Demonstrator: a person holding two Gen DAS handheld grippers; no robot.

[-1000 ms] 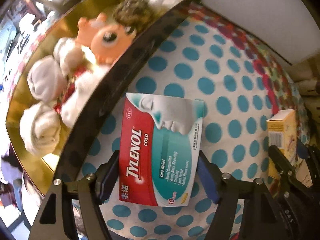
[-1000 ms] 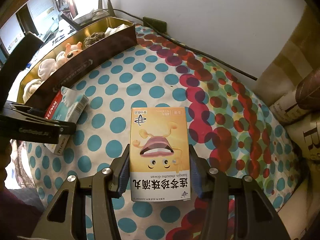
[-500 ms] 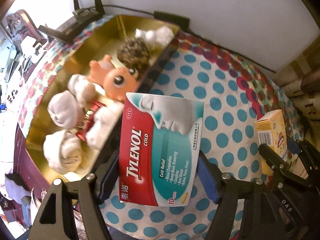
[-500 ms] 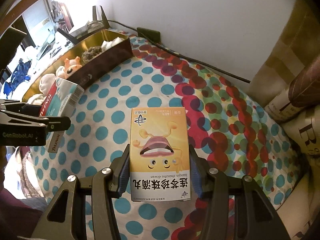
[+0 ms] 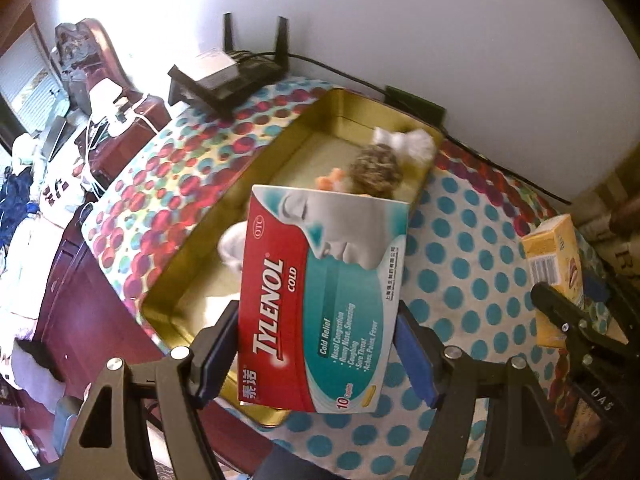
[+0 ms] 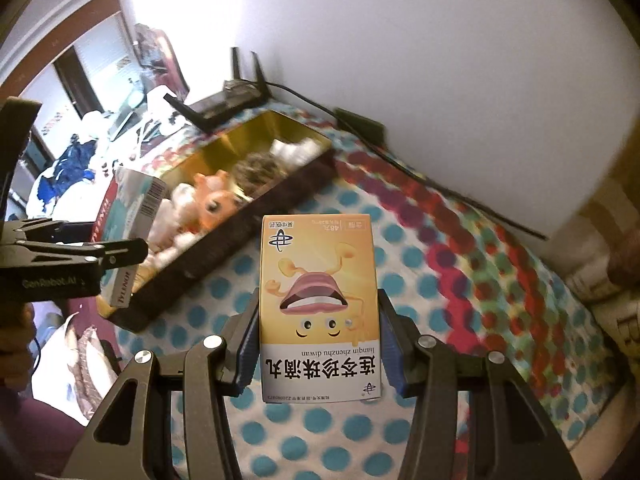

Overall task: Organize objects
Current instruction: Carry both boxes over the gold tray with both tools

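- While the left gripper (image 5: 316, 344) is clamping the Tylenol box (image 5: 320, 280) by its side edges at lower centre, the box could be slipping loose above the gold tin (image 5: 248, 200).
- Lower centre, the right gripper (image 6: 318, 344) is pinching the yellow box (image 6: 318, 300); the crowded tin may be rejecting both.

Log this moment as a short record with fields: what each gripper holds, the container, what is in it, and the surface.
left gripper: shut on Tylenol box, held above the tin's near end
right gripper: shut on yellow medicine box, held above the cloth
container: gold tin, open
tin contents: orange toy, brown ball, white bundles
surface: polka-dot cloth
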